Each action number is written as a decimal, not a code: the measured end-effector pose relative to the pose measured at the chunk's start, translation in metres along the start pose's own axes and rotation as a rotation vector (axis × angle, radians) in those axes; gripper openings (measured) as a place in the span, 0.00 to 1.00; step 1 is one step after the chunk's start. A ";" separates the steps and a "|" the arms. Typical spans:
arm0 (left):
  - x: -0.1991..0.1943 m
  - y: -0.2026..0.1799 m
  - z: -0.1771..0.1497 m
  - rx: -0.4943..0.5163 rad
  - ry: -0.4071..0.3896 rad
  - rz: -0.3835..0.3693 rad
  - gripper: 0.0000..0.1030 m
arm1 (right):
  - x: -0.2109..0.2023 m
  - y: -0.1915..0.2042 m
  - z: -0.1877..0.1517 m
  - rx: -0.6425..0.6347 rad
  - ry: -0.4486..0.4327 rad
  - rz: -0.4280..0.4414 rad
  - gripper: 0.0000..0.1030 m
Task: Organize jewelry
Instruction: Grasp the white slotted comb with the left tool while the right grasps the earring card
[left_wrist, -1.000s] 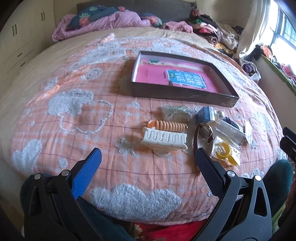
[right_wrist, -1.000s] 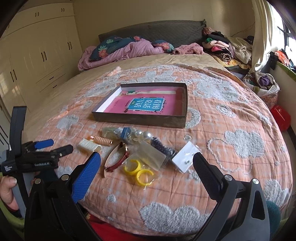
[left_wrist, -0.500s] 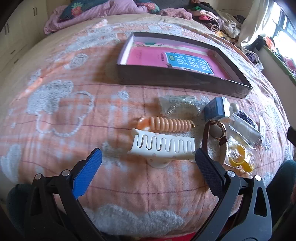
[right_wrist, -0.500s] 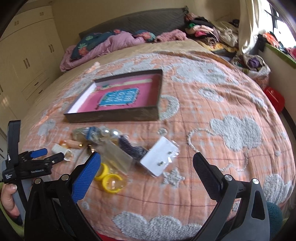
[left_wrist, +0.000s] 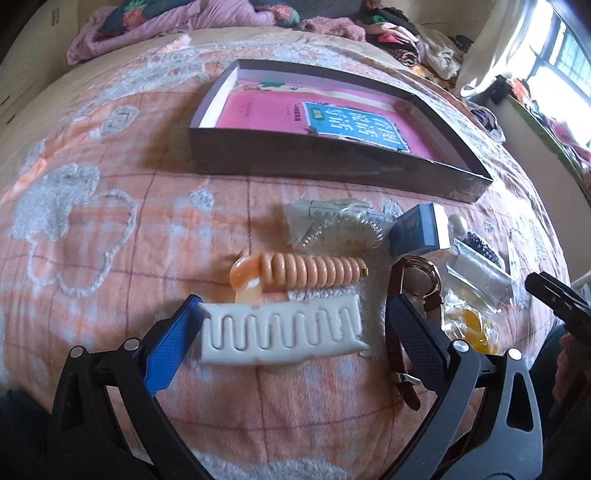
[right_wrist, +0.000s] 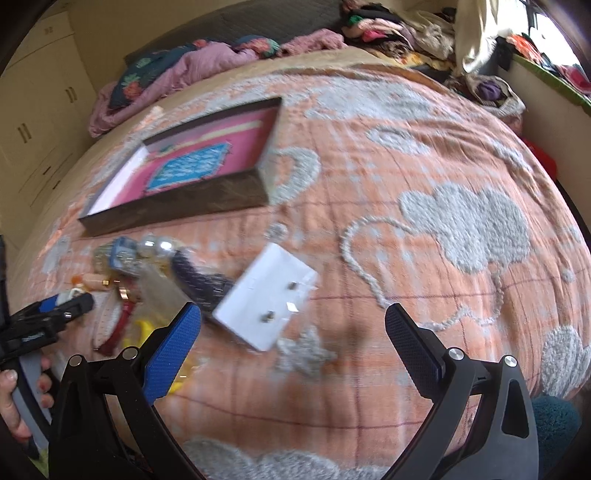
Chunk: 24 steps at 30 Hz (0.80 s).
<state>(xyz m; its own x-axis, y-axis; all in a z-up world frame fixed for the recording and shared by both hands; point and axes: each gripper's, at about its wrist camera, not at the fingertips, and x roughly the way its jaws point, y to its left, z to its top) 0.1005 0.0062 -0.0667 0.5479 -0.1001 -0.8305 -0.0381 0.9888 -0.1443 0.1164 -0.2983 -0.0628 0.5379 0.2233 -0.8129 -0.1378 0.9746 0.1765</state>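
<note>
A dark box (left_wrist: 332, 162) with a pink lining lies open on the bed; it also shows in the right wrist view (right_wrist: 177, 206). In front of it lie a white hair claw (left_wrist: 284, 332), an orange spiral tie (left_wrist: 310, 271), a brown-strap watch (left_wrist: 417, 280), a clear coil in a bag (left_wrist: 340, 225), a blue box (left_wrist: 417, 232) and yellow rings in a bag (left_wrist: 469, 325). My left gripper (left_wrist: 291, 328) is open, its fingers on either side of the hair claw. My right gripper (right_wrist: 291, 332) is open, just in front of a white earring card (right_wrist: 269, 295).
The orange blanket (right_wrist: 424, 155) covers the bed. Dark beads (right_wrist: 199, 280) and a clear bag (right_wrist: 159, 291) lie left of the card. Bedding and clothes (right_wrist: 207, 62) pile at the head. Cupboards (right_wrist: 40, 110) stand to the left.
My left gripper has moved forward and down until its fingers flank the white hair claw. My right gripper has moved forward and right towards the white earring card.
</note>
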 end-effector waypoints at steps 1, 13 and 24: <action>0.001 0.000 0.000 0.010 -0.002 -0.001 0.86 | 0.003 -0.003 -0.001 0.006 0.010 -0.002 0.96; -0.009 -0.002 0.002 0.070 -0.047 -0.048 0.67 | 0.026 0.014 0.007 -0.104 0.025 0.008 0.96; -0.036 0.011 0.035 0.034 -0.133 -0.063 0.67 | 0.017 0.005 0.004 -0.111 0.015 0.052 0.72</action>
<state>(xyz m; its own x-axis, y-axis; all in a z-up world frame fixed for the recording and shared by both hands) 0.1096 0.0243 -0.0192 0.6541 -0.1484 -0.7417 0.0268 0.9845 -0.1734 0.1284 -0.2891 -0.0732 0.5150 0.2725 -0.8127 -0.2566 0.9537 0.1571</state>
